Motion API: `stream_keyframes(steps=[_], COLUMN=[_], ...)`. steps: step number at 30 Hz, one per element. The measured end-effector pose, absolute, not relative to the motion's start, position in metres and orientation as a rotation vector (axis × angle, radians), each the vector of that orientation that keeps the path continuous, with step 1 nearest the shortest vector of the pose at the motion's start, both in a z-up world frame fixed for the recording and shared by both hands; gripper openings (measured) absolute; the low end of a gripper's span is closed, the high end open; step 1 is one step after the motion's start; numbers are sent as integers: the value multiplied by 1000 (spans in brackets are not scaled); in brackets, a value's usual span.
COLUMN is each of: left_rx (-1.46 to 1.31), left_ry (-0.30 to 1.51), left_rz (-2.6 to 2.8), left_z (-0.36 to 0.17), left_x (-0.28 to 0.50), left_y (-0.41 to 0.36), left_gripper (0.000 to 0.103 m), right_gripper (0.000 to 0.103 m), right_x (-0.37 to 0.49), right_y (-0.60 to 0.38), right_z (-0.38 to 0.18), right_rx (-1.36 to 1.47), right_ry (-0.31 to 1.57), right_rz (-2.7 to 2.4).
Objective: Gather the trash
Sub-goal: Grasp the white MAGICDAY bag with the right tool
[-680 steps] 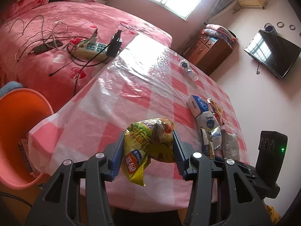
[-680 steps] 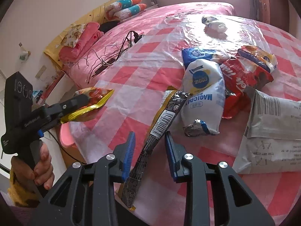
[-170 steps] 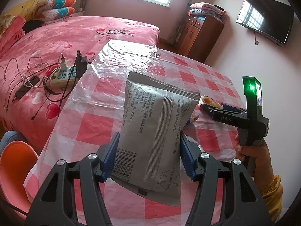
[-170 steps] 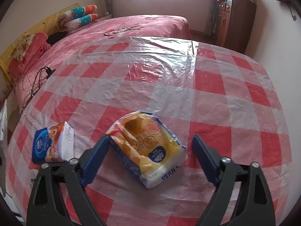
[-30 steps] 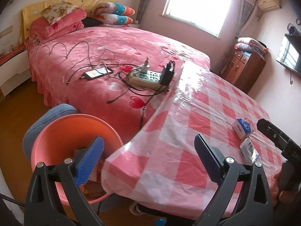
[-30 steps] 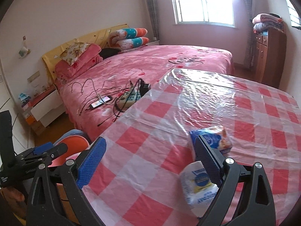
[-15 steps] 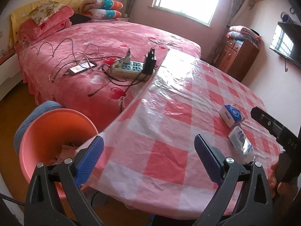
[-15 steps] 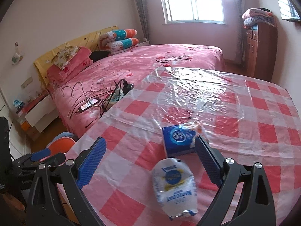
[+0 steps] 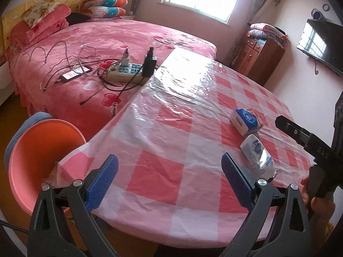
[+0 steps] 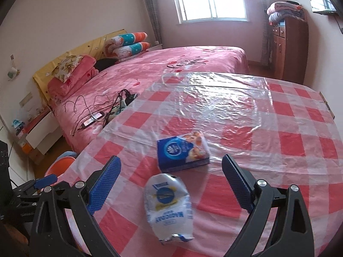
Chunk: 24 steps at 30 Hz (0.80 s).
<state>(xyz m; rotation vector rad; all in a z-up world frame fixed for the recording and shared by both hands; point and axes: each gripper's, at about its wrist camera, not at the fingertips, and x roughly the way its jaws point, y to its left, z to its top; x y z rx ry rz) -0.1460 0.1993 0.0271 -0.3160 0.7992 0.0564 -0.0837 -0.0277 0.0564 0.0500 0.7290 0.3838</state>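
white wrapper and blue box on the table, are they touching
Apart. The right wrist view shows a strip of checked cloth between the white wrapper and the blue box.

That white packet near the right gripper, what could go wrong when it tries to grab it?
The white packet looks puffy and slick on the plastic table cover, so it might slide away as the open right gripper closes. The blue box lies just behind it and could get bumped. The orange bin sits below the table edge, so a drop might miss it.
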Motion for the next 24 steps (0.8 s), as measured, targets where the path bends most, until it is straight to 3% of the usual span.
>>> stream_keyframes(steps=[13, 24], left_rx=[-306, -287], left_ry=[825, 828], left_rz=[-8, -14], left_z=[23, 22], left_x=[-117, -94], left_y=[187, 186], left_gripper=[97, 97], right_gripper=[94, 94], right_x=[-78, -81], right_y=[-47, -20], right_z=[37, 13], right_rx=[100, -17], right_ry=[844, 930], right_rz=[410, 447])
